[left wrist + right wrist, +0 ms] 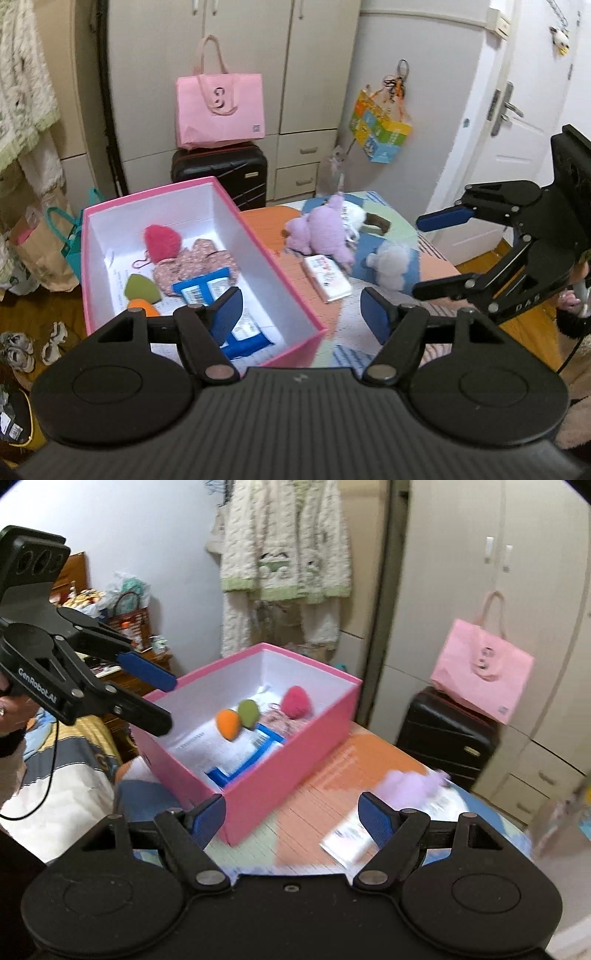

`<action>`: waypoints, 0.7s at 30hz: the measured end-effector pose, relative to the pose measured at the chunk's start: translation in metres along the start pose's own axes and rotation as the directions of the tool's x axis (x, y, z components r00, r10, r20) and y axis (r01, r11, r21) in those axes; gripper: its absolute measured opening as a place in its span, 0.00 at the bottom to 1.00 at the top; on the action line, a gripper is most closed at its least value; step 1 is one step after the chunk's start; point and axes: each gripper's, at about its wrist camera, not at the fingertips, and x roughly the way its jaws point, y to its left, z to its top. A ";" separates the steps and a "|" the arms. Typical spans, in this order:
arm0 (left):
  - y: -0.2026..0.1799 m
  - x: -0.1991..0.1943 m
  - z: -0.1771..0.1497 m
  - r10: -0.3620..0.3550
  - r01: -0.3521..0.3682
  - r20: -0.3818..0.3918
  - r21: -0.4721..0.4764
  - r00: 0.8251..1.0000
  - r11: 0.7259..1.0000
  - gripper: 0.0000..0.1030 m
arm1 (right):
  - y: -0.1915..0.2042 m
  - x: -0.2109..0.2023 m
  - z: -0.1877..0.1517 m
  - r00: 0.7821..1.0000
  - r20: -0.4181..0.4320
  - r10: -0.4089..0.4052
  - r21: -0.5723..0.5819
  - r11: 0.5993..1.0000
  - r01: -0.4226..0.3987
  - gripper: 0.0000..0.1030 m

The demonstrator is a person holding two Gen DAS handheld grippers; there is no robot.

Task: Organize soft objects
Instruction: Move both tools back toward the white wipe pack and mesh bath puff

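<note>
Left wrist view shows me between picks: both tools, left tool and right tool, gape wide and empty, the pink box partly filled, so next I'd reach for the purple plush lying on the bench.

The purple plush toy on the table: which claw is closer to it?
Probably the right. The right claw hangs open just beside the purple plush toy, toward the door. The left claw is open too, farther back, over the edge of the pink box.
</note>
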 end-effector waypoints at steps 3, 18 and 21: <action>-0.019 0.004 0.000 -0.016 0.016 -0.005 0.033 1.000 0.999 0.68 | -0.012 -0.015 -0.016 0.999 0.010 -0.032 0.025 0.999 0.032 0.80; -0.093 0.061 0.005 -0.055 0.062 -0.058 0.121 0.997 0.991 0.67 | -0.069 -0.024 -0.082 0.998 0.015 -0.059 0.143 0.988 0.057 0.81; -0.097 0.081 0.005 -0.038 0.045 -0.071 0.105 0.997 0.993 0.67 | -0.074 -0.011 -0.092 0.996 0.012 -0.084 0.125 0.989 0.082 0.81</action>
